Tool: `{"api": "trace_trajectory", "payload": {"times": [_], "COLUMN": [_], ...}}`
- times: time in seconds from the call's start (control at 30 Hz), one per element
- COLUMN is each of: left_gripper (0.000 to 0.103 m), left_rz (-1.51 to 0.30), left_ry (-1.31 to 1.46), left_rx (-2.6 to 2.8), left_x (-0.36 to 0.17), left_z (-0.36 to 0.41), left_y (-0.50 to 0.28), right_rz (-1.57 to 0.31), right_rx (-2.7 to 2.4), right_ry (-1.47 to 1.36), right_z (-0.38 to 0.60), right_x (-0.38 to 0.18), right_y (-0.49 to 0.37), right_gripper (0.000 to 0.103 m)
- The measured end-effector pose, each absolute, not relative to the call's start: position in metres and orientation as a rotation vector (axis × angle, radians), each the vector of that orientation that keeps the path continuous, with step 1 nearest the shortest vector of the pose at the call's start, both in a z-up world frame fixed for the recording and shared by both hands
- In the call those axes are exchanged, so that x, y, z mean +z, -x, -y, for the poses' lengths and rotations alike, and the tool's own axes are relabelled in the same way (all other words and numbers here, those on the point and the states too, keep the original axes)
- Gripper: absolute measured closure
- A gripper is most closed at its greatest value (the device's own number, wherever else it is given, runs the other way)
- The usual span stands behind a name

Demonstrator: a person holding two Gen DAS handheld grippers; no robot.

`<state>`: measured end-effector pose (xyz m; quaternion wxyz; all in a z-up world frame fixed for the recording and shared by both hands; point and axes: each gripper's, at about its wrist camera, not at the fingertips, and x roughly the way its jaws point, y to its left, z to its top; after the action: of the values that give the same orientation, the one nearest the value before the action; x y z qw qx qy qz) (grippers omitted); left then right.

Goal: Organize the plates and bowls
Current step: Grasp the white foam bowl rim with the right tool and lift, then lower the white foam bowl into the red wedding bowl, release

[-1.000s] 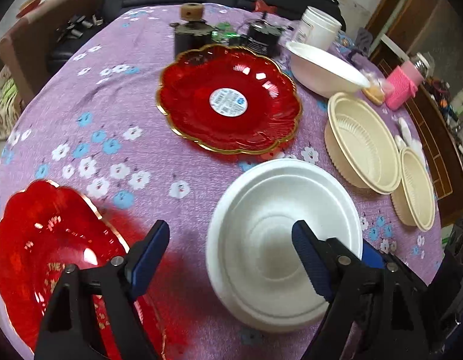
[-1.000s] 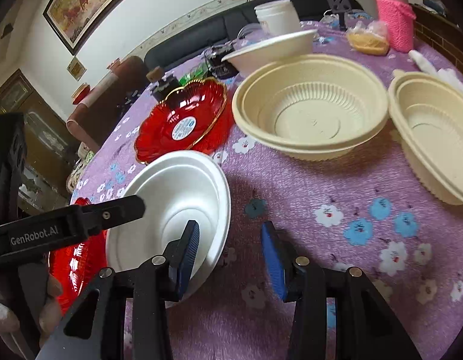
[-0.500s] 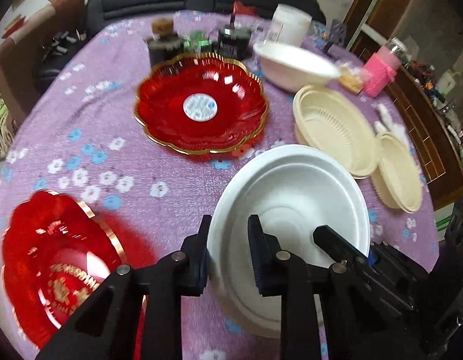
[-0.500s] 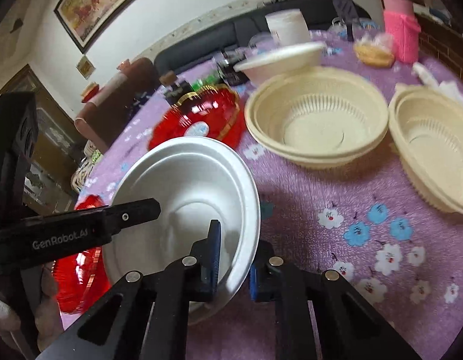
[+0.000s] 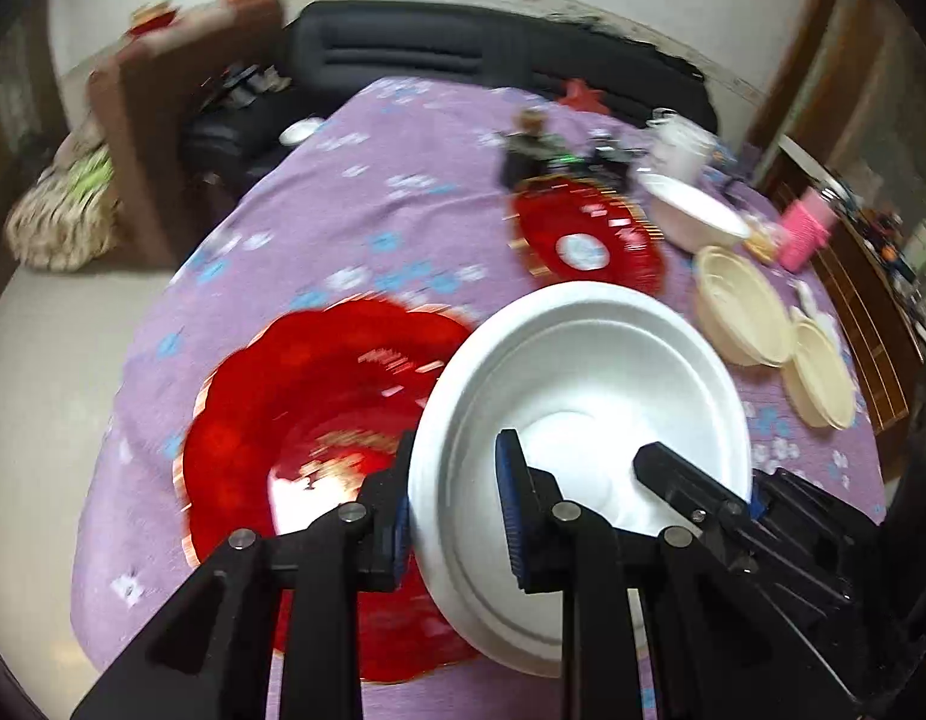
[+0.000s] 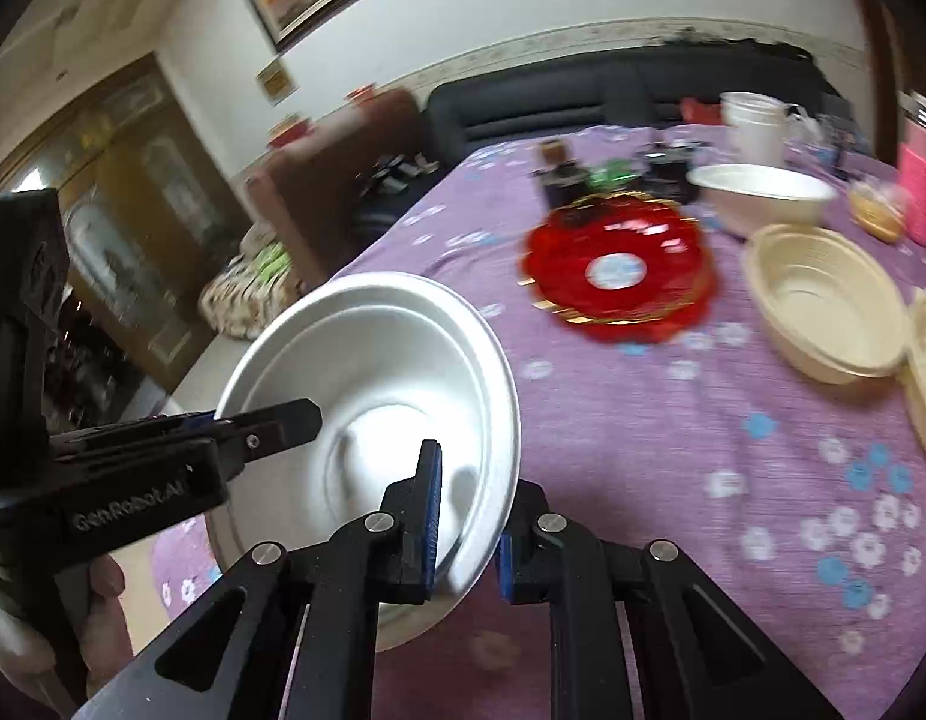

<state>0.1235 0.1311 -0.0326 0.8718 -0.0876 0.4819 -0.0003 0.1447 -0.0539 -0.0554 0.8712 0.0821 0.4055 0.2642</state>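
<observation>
White bowl (image 5: pixel 589 372) pinched at opposite rims by both tools.

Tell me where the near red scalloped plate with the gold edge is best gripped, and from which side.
Grip the near red scalloped plate with the gold edge by its raised rim, coming in low from the table edge, one finger above and one below. It lies flat on the purple floral tablecloth, so only the rim offers purchase. Its right side sits under the held white foam bowl, so the left or near rim looks freer.
</observation>
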Motion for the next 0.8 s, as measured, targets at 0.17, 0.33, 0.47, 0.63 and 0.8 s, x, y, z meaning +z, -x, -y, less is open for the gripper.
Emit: {"api": "trace_trajectory", "payload": {"times": [0.17, 0.33, 0.47, 0.63, 0.8], "left_gripper": [0.080, 0.080, 0.065, 0.046, 0.032], "left_rz": [-1.066, -1.099, -1.094, -1.049, -0.955], "left_ry": [0.237, 0.277, 0.303, 0.335, 0.332], "left_rx": [0.060, 0.092, 0.101, 0.107, 0.160], "left_x": [-0.064, -0.087, -0.092, -0.081, -0.054], "left_z": [-0.166, -0.185, -0.193, -0.198, -0.199], "left_y": [-0.129, -0.137, -0.136, -0.129, -0.112], "right_rz": [-0.912, -0.972, -0.971, -0.958, -0.891], "right_rx": [0.574, 0.571, 0.576, 0.579, 0.564], "right_ry": [-0.087, -0.053, -0.019, -0.009, -0.005], "right_z": [0.005, -0.019, -0.028, -0.032, -0.024], "right_x": [-0.076, -0.100, -0.104, -0.104, -0.090], "right_y": [-0.154, -0.164, -0.164, -0.164, -0.156], "right_gripper": [0.086, 0.086, 0.086, 0.079, 0.075]}}
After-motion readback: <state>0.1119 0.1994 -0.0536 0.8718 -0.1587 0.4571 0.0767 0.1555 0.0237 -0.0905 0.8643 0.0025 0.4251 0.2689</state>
